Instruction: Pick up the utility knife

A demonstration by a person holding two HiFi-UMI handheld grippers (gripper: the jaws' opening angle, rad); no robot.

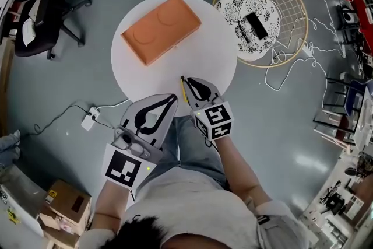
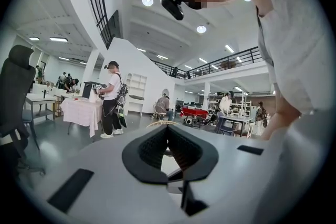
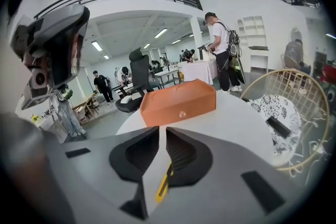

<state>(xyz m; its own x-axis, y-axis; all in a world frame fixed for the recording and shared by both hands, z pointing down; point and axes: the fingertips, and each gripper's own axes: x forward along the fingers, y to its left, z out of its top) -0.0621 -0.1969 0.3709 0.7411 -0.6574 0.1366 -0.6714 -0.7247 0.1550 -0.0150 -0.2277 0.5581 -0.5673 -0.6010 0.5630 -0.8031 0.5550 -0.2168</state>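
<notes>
The yellow utility knife lies on the round white table near its front edge. My right gripper hovers just right of it and over it, jaws a narrow slit apart with nothing between them. In the right gripper view the knife shows through the gap below the right gripper, close to the right-hand jaw. My left gripper is held at the table's front edge, left of the knife. Seen in its own view, the left gripper is shut and empty.
An orange box lies on the far left part of the table. A round wire basket with a patterned cloth and a black item stands on the floor to the right. An office chair is at the far left, and cables trail over the floor.
</notes>
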